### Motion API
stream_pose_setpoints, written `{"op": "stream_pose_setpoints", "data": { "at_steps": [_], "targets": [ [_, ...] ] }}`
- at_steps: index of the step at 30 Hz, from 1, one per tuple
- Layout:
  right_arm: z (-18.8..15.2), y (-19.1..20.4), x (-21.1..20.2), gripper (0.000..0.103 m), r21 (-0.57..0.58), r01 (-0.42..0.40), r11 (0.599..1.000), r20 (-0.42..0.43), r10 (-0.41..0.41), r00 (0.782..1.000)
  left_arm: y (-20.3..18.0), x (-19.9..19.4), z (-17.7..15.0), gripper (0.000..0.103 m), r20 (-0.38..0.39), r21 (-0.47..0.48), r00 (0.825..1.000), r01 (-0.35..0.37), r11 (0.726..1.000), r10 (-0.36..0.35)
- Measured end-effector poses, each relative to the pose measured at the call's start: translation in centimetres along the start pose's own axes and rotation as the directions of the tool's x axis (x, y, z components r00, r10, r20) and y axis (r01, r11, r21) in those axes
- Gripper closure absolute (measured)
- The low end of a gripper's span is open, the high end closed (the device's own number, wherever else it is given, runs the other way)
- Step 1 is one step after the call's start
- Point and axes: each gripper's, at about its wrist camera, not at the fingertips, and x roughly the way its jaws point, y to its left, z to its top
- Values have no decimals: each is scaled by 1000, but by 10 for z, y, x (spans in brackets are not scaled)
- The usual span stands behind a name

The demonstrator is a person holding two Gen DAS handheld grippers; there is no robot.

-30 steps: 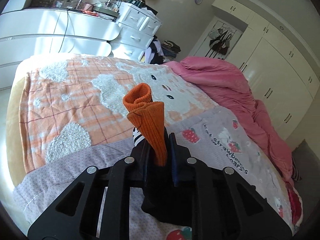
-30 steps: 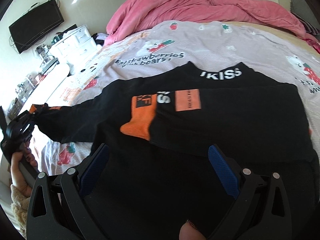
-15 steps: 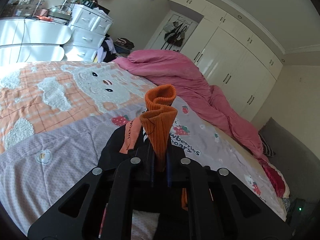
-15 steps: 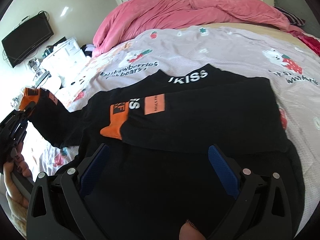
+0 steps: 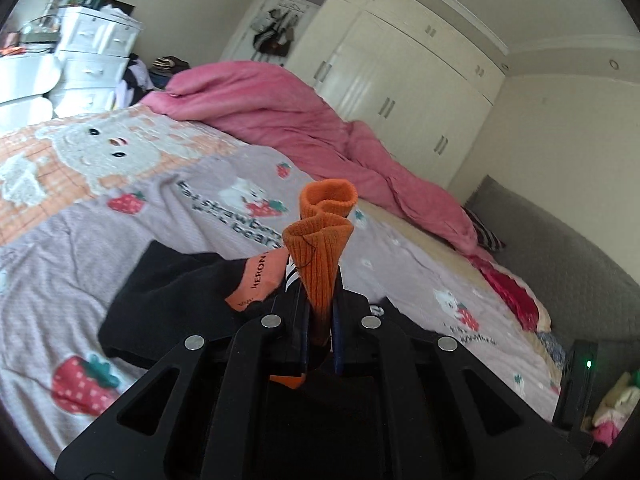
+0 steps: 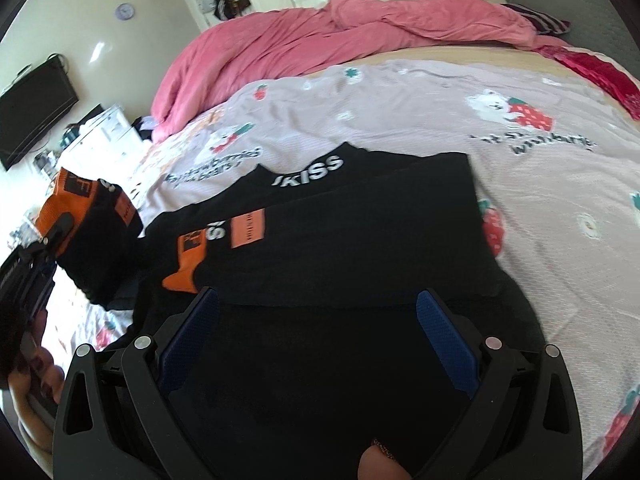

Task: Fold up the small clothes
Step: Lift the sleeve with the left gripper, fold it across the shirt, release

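Observation:
A black sweater with orange cuffs and white "KISS" lettering lies on the bed; one sleeve is folded across its chest, cuff at left. My left gripper is shut on the other sleeve's orange cuff and holds it lifted above the sweater's left side; it also shows in the right wrist view. My right gripper is open and empty, hovering over the sweater's lower body.
The bed has a lilac strawberry-print sheet and an orange plaid blanket. A pink duvet is heaped at the far side. White drawers and wardrobes stand beyond the bed.
My left gripper has carried the orange cuff up and to the right, in over the sweater's body, doubling the sleeve over. The right gripper stays open over the hem.

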Motion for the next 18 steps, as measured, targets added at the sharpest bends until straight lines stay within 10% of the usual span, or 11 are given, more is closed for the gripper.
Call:
{"op": "stream_pose_setpoints", "data": {
  "at_steps": [18],
  "targets": [
    [3,-64,-24,5,147,112,983,35,-118,992,-42,39,-52,101,-211,136,973,121,983,-91]
  ]
}}
